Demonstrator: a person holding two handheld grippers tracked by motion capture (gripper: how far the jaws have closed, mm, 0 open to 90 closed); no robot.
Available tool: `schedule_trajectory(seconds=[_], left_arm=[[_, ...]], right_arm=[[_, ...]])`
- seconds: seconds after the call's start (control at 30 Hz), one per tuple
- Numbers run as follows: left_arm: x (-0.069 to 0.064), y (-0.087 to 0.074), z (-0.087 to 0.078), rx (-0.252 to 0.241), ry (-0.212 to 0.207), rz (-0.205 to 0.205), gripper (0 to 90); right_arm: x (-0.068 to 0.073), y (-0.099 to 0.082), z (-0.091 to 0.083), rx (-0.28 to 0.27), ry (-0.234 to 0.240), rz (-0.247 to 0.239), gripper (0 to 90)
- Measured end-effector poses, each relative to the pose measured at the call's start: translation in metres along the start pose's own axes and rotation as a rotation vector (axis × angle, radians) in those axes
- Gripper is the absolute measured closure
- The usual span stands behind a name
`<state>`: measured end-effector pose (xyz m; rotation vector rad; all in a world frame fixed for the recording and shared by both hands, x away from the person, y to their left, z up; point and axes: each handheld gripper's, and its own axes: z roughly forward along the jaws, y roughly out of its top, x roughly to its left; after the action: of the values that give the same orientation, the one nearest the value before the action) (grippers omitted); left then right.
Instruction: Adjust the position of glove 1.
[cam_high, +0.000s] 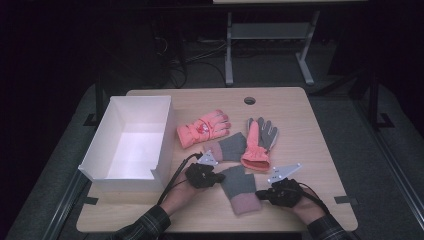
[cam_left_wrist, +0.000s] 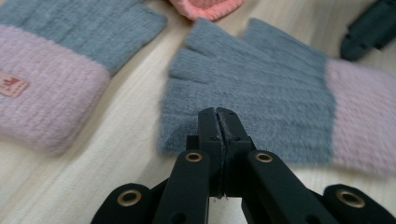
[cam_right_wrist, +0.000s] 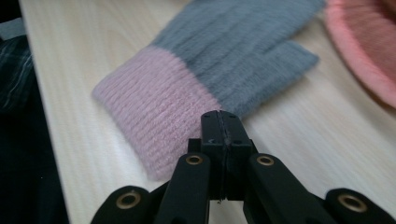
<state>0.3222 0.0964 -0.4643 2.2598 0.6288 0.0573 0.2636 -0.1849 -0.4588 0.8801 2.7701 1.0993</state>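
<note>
With both the left gripper (cam_high: 216, 176) and right gripper (cam_high: 261, 192) pressed together empty beside the near grey-and-pink glove (cam_high: 239, 189), the pick-up step is pending; next, spread the jaws and pinch its edges

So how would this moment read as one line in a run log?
left tongs: shut, at near grey glove's finger edge | right tongs: shut, at its pink cuff | white box: left

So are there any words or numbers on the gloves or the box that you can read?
Small tag on the pink cuff of the far grey glove: its marks are too blurred to read.
White patch on the orange glove: too small to read.
White box: no writing in sight.
Near grey glove: no writing in sight.
</note>
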Motion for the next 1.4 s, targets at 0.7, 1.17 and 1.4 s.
schedule_trajectory(seconds=[0.7,1.17,1.4], left_arm=[[-0.001,0.015,0.014,-0.001,-0.029,-0.012,88.2],[-0.012,0.018,-0.005,-0.007,-0.069,0.023,87.2],[-0.023,-0.004,-0.020,0.022,-0.079,0.014,85.1]], right_arm=[[0.044,0.026,0.034,0.012,0.148,-0.107,89.6],[0.015,0.031,0.017,-0.088,0.065,-0.067,89.6],[-0.013,0.032,0.014,-0.105,-0.012,-0.011,89.6]])
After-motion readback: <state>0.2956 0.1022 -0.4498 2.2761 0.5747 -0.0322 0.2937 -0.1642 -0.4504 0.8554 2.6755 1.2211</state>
